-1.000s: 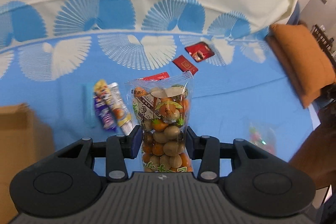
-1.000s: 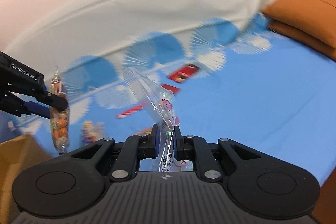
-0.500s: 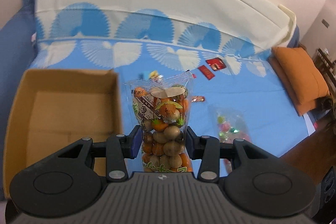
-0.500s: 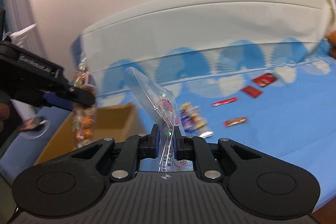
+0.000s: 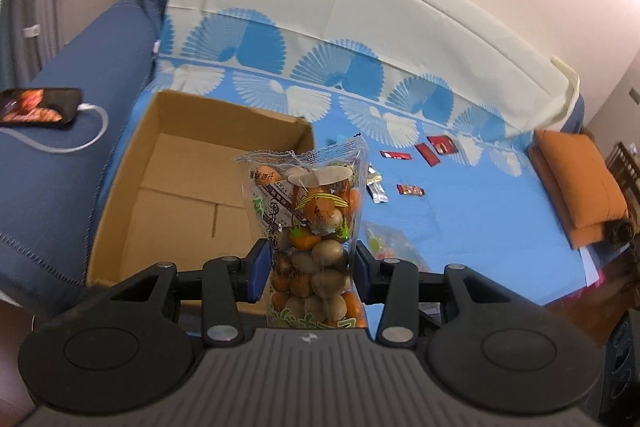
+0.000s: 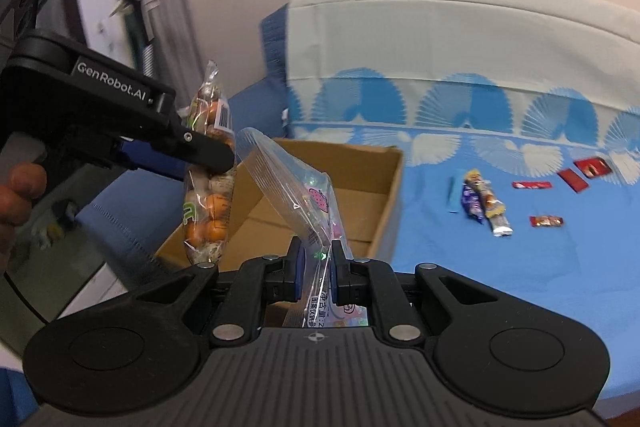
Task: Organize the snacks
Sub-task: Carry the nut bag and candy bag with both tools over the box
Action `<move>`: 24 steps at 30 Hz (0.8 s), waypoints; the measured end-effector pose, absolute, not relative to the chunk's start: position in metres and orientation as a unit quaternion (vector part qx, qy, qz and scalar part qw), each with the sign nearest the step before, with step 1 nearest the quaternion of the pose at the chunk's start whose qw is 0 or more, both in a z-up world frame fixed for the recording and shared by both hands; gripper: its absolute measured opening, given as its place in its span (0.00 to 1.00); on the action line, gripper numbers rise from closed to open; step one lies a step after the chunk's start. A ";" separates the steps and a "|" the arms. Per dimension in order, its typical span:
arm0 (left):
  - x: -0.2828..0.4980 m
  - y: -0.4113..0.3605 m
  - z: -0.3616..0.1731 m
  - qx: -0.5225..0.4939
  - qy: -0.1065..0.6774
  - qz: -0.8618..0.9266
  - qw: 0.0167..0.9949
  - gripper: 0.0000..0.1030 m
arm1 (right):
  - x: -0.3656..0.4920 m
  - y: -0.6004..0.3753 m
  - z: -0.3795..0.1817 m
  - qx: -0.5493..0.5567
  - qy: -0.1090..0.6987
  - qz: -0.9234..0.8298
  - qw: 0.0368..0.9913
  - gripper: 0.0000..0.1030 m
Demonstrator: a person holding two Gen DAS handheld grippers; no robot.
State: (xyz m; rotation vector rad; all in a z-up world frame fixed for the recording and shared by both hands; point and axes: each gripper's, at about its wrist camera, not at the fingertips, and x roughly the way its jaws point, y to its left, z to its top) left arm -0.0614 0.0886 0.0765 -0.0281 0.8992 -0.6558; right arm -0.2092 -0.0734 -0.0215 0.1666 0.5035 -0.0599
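My left gripper (image 5: 310, 269) is shut on a clear bag of orange and brown round snacks (image 5: 310, 227), held upright above the near right edge of an open cardboard box (image 5: 172, 183). The right wrist view shows that bag (image 6: 208, 179) hanging in the left gripper (image 6: 210, 157) beside the box (image 6: 384, 195). My right gripper (image 6: 316, 273) is shut on a clear candy bag (image 6: 296, 191), held over the box's near side. The box looks empty inside.
Loose snacks lie on the blue bed sheet: red packets (image 5: 434, 147), a small wrapper (image 5: 410, 190), and purple and silver bars (image 6: 486, 205). A phone on a cable (image 5: 38, 107) lies on the dark blue cushion at left. An orange pillow (image 5: 578, 183) sits at right.
Both grippers have swung left with their bags, from above the loose snacks to the cardboard box. The box now fills more of both views. Neither grip has changed.
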 end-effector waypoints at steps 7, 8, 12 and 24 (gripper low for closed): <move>-0.067 0.130 0.073 -0.032 0.415 -0.299 0.859 0.46 | -0.205 -0.043 -0.013 0.046 0.255 -0.024 0.966 0.13; -0.067 0.133 0.073 -0.033 0.414 -0.298 0.860 0.46 | -0.205 -0.040 -0.012 0.041 0.255 -0.023 0.966 0.13; -0.064 0.145 0.070 -0.039 0.411 -0.293 0.863 0.46 | -0.203 -0.031 -0.010 0.027 0.260 -0.024 0.965 0.13; -0.057 0.155 0.065 -0.055 0.408 -0.291 0.864 0.46 | -0.193 -0.021 -0.009 0.009 0.275 -0.030 0.961 0.13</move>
